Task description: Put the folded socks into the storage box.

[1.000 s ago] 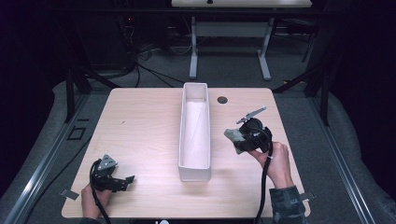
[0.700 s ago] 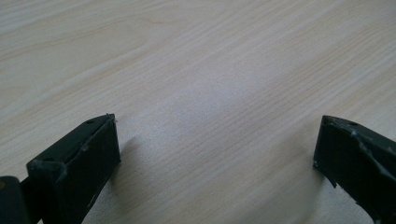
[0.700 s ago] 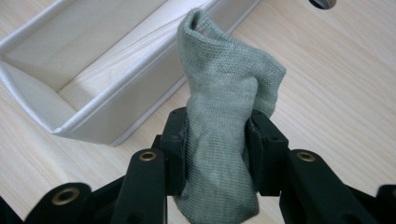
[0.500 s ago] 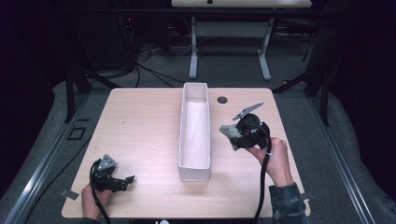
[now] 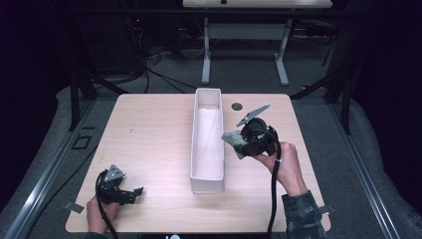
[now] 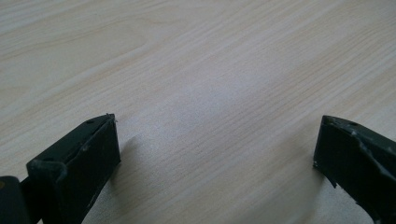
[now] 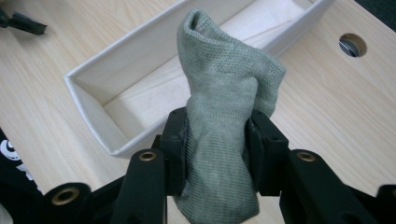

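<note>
A grey-green knitted sock [image 7: 224,107] is bunched between the jaws of my right gripper [image 7: 215,140], which is shut on it. In the high view that gripper [image 5: 238,144] hangs above the table just right of the long white box [image 5: 199,149], with the sock [image 5: 231,139] at the box's right wall. The box [image 7: 154,60] lies open and shows a bare pale floor. My left gripper [image 5: 133,193] rests low at the table's front left, jaws open, with nothing but bare wood between its fingertips [image 6: 93,149].
A round cable hole [image 5: 237,106] sits in the tabletop right of the box's far end. The wooden table [image 5: 149,134] ends close behind my left hand at the front edge. Desk legs and cables stand on the floor beyond the table.
My right gripper has risen and moved left toward the box with the sock in it. The left gripper has stayed where it was.
</note>
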Demonstrator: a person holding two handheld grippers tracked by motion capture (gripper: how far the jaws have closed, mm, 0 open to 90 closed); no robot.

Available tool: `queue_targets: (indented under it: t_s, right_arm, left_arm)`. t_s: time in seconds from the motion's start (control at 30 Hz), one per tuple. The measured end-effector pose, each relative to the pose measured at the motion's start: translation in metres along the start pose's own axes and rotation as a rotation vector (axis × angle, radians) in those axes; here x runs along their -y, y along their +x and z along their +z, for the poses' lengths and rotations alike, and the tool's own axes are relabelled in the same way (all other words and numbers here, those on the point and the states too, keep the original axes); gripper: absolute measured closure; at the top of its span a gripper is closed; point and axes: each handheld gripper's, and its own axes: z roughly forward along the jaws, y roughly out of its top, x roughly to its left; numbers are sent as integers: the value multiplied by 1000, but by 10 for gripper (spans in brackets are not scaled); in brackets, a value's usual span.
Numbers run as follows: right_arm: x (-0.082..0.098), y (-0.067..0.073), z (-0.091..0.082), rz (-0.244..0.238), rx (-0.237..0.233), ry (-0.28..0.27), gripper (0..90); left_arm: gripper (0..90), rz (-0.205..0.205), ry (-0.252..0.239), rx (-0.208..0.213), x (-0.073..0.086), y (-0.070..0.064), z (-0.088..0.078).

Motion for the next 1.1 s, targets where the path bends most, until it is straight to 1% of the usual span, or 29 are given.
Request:
queue_targets:
  t_s: [0.03,0.1,0.17,0.2,0.33,0.4,0.47,0.57,0.63,0.77,0.83,0.9,0.97,1.0,1.03,1.07,1.1]
  right_arm:
    - [0,0,0,0,0,0,631]
    - [-5,5,0,-18,-22,-3,631]
    - [-6,6,0,-20,-17,2,631]
    - [-8,8,1,-29,-32,-5,631]
    - [-13,13,3,-50,-48,1,632]
    - [-16,16,5,-63,-48,6,631]
    - [-19,20,8,-76,-63,5,631]
    - [-21,23,9,-87,-66,11,631]
    - [-23,26,12,-104,-81,15,629]
    - [-25,29,15,-121,-90,16,629]
    - [-26,32,18,-127,-110,14,629]
    - [-27,33,20,-128,-115,14,629]
    - [-28,35,22,-131,-120,22,629]
    - [-28,36,24,-140,-129,19,629]
    - [-29,37,25,-146,-128,27,629]
    - [-29,39,27,-154,-139,30,629]
    - [-30,40,29,-155,-141,35,629]
  left_arm:
    - [1,0,0,0,0,0,0]
    - [1,0,0,0,0,0,0]
    - [1,0,0,0,0,0,0]
    - [1,0,0,0,0,0,0]
    - [1,0,0,0,0,0,0]
    - [1,0,0,0,0,0,0]
    - [1,0,0,0,0,0,0]
    - [1,0,0,0,0,0,0]
    - [1,0,0,0,0,0,0]
    - [1,0,0,0,0,0,0]
    - [2,0,0,0,0,0,0]
    - [2,0,0,0,0,0,0]
    - [2,1,0,0,0,0,0]
    - [2,1,0,0,0,0,0]
    - [2,0,0,0,0,0,0]
    - [2,1,0,0,0,0,0]
    - [2,0,0,0,0,0,0]
